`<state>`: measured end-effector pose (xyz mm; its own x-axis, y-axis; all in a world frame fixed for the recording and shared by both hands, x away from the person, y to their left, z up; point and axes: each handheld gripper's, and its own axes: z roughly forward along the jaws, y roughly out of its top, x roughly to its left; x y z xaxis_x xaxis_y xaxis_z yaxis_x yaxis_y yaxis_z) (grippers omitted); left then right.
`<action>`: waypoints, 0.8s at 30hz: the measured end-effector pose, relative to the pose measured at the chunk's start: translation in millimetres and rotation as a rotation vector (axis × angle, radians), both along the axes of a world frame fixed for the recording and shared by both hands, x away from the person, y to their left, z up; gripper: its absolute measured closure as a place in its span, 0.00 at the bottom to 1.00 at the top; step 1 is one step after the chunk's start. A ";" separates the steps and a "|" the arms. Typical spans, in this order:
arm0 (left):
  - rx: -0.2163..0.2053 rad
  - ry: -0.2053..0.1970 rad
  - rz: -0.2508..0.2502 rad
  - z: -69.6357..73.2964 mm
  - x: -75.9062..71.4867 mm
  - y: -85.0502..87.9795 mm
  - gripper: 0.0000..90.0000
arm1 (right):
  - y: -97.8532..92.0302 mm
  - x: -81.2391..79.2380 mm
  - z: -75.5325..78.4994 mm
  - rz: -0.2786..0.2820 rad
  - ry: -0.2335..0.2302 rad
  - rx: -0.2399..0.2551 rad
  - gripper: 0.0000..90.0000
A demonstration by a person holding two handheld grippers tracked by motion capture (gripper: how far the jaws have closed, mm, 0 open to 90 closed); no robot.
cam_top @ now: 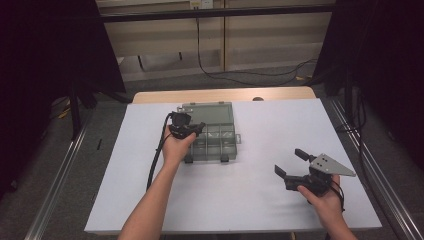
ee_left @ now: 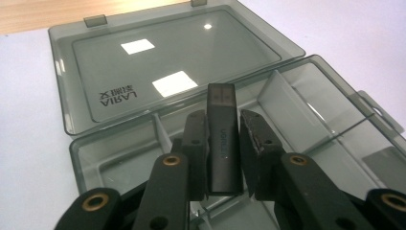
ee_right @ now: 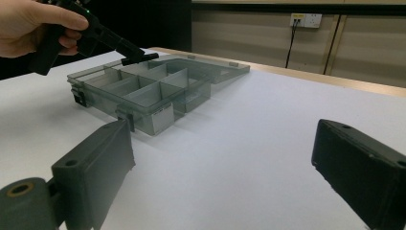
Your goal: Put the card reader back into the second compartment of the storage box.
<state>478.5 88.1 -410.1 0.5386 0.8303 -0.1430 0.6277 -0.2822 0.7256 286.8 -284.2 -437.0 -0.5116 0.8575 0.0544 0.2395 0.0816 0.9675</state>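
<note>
A smoky-grey clear compartment box (cam_top: pixel 216 145) lies open on the white table, its lid (ee_left: pixel 163 62) folded flat behind it. My left gripper (ee_left: pixel 224 122) is shut on a black USB stick (ee_left: pixel 222 143), which points forward over the box's near-left compartments. In the high view the left gripper (cam_top: pixel 196 130) hovers over the box's left side. The right gripper view has that stick (ee_right: pixel 140 58) sticking out level above the box (ee_right: pixel 143 93). My right gripper (cam_top: pixel 291 163) rests low at the table's right, away from the box. Its jaws (ee_right: pixel 225 143) are open with nothing between them.
The white table top (cam_top: pixel 265 130) ends in a wooden strip (cam_top: pixel 220 94) at the far edge. Latches (cam_top: pixel 224 158) stick out on the box's near side. A black cable (cam_top: pixel 155 160) trails from the left gripper. Dark curtains flank the table.
</note>
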 end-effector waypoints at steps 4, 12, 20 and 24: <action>0.001 -0.004 -0.009 -0.5 0.2 -0.7 0.82 | -0.2 -0.2 0.4 -0.003 -0.004 0.002 0.07; -0.004 -0.010 0.005 -3.2 0.8 -3.3 0.82 | 0.8 -0.2 0.3 0.004 -0.002 0.004 0.07; -0.021 -0.023 0.032 1.8 1.0 0.7 0.68 | 0.1 0.3 -0.1 0.003 0.000 -0.003 0.07; -0.020 -0.030 0.054 5.3 1.9 7.3 0.52 | 0.4 0.9 -0.3 0.002 0.002 -0.001 0.07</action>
